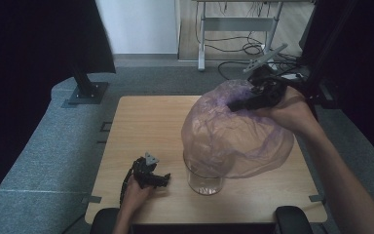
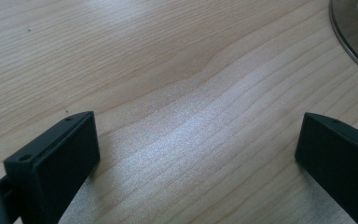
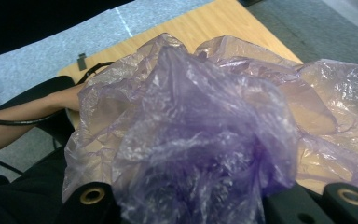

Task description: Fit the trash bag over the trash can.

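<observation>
Right gripper [image 1: 243, 103] at 2 o'clock, raised, jaws pinching the purple bag [image 1: 233, 131], which drapes over the glass jar [image 1: 204, 181] at 5 o'clock. Left gripper [image 1: 161, 179] spread, resting on table [image 1: 141, 126] at 7 o'clock. Lining looks half done; bag not yet seated inside.

Bare forearms, no sleeves; black left gripper [image 1: 167, 179] with grey three-cornered plate, black cable trailing; right gripper [image 1: 234, 106] black
</observation>
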`<control>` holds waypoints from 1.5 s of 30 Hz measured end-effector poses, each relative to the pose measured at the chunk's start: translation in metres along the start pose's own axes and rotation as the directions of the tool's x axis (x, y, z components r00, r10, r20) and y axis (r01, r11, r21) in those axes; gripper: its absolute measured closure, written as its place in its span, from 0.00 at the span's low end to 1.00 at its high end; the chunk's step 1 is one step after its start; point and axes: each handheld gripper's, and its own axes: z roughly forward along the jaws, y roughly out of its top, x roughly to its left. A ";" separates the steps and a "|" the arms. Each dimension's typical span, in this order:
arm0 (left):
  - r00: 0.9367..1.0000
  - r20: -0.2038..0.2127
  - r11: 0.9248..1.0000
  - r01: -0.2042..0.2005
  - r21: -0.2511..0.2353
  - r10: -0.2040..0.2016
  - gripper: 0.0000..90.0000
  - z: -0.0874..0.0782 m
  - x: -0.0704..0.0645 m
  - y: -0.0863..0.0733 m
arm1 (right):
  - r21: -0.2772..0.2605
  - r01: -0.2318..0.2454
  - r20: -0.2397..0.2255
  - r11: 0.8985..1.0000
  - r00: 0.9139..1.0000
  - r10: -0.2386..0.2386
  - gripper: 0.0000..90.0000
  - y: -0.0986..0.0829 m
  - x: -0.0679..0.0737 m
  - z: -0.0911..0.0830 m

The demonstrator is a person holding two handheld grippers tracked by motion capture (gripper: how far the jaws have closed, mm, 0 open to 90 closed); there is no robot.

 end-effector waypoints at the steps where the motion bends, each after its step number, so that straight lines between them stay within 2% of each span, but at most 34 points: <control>1: 1.000 0.001 1.000 0.001 0.000 -0.001 0.00 0.000 0.000 0.000 | 0.001 0.006 -0.007 1.000 1.000 -0.006 0.90 0.002 0.001 0.004; 4: 1.000 0.000 1.000 -0.001 0.002 0.001 0.00 0.000 0.000 0.000 | -0.008 0.009 -0.049 1.000 0.999 -0.010 0.90 0.007 0.005 0.014; 11: 1.000 -0.002 1.000 0.001 0.000 -0.001 0.00 0.000 0.000 0.000 | -0.010 0.028 -0.096 1.000 0.995 -0.029 0.90 0.016 0.013 0.031; 17: 1.000 -0.002 1.000 0.001 0.000 -0.001 0.00 0.000 0.000 0.000 | -0.005 0.044 -0.096 0.999 0.994 -0.044 0.90 0.021 0.019 0.032; 21: 1.000 -0.002 1.000 0.002 -0.001 -0.002 0.00 0.000 0.000 0.000 | 0.003 0.048 -0.099 0.999 0.994 -0.048 0.90 0.018 0.019 0.039; 25: 1.000 -0.002 1.000 0.001 -0.001 -0.001 0.00 0.000 0.000 0.000 | 0.031 0.055 -0.081 0.998 0.995 -0.052 0.89 0.011 0.017 0.054; 27: 1.000 -0.001 1.000 0.005 -0.003 -0.005 0.00 0.000 0.000 0.000 | 0.044 0.066 -0.055 0.997 0.996 -0.063 0.89 0.008 0.017 0.063; 29: 1.000 -0.001 1.000 0.005 -0.003 -0.005 0.00 0.000 0.000 0.000 | 0.039 0.070 -0.055 0.997 0.996 -0.068 0.89 0.002 0.017 0.076; 33: 1.000 -0.003 1.000 0.003 -0.004 -0.003 0.00 0.000 0.000 0.000 | 0.051 0.075 -0.042 0.996 0.996 -0.073 0.89 -0.005 0.016 0.090; 45: 1.000 0.006 1.000 -0.005 -0.002 0.005 0.00 0.000 0.001 -0.001 | 0.071 0.025 -0.047 0.997 0.999 -0.022 0.88 -0.043 0.003 0.129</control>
